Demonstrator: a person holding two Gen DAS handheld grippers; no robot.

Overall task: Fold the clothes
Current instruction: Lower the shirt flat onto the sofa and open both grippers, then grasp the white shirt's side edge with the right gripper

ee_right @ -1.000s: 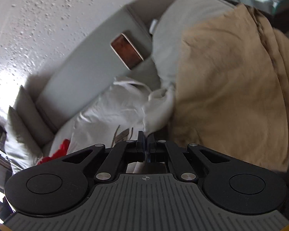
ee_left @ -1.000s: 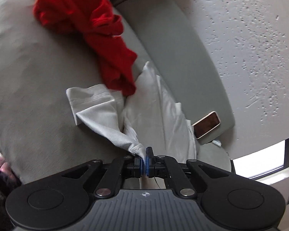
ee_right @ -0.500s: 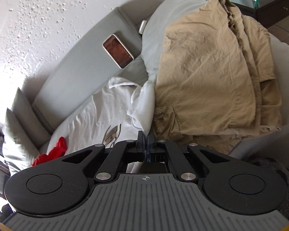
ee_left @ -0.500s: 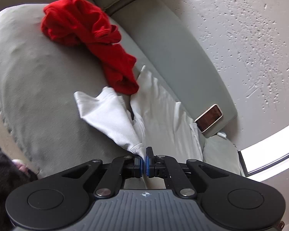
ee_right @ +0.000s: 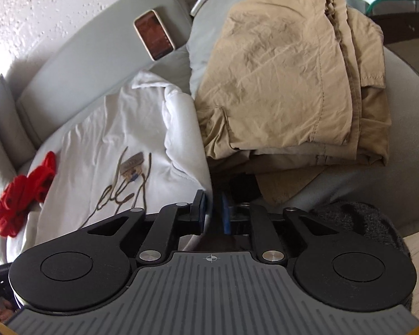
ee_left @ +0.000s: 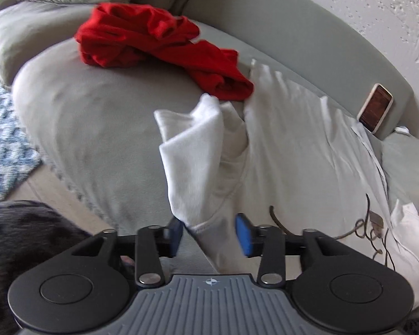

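Observation:
A white T-shirt (ee_left: 293,153) lies spread on the grey sofa (ee_left: 83,117), printed side up, one sleeve folded over at its left. My left gripper (ee_left: 209,234) hangs just above that sleeve's hem. Its jaws are opening, and the cloth sits loose between the blue pads, pressed by neither. In the right wrist view the shirt (ee_right: 111,128) shows its brown line print. My right gripper (ee_right: 212,213) is at the shirt's right edge with its jaws opening. The hem rests against the left pad, ungripped.
A crumpled red garment (ee_left: 159,44) lies beyond the shirt's left sleeve. Folded tan clothes (ee_right: 279,83) are stacked to the shirt's right. A phone (ee_left: 375,107) leans on the sofa's backrest. A blue patterned rug (ee_left: 5,139) covers the floor at left.
Both grippers were shut on corners of the white shirt; now their jaws stand apart and the cloth is let go. The shirt lies flatter, and both views have swung and drawn back.

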